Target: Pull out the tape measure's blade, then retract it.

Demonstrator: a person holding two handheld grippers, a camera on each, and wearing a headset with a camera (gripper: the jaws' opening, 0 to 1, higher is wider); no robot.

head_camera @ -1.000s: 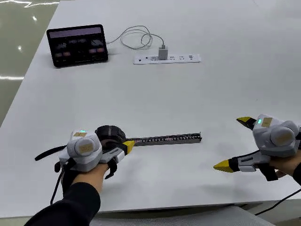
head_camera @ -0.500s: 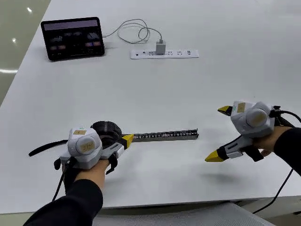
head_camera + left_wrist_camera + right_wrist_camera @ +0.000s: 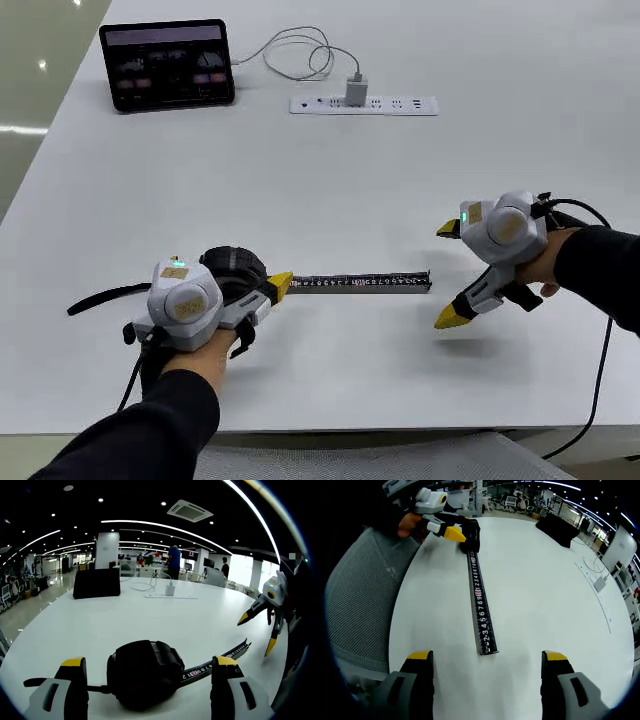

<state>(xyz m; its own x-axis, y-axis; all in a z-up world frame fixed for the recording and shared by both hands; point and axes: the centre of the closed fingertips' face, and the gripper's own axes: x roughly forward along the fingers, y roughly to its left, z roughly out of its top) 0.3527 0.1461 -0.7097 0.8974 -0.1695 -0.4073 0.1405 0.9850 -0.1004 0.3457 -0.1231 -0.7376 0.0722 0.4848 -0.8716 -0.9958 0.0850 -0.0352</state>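
presently: tape measure case (image 3: 232, 272) near table's (image 3: 350, 180) front edge, rigid, likely hefty, between left gripper's (image 3: 150, 661) wide jaws; blade (image 3: 360, 283) out flat, thin, springy, probably slippery, best pinched at end hook (image 3: 489, 651); right gripper (image 3: 487, 656) gaping nearby

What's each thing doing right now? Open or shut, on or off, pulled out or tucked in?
tape measure case: resting on the table.
blade: pulled out, lying flat.
left gripper: open, one jaw on each side of the case.
right gripper: open, hovering at the blade's free end.
tablet: propped up, screen on.
charger: plugged into the power strip.
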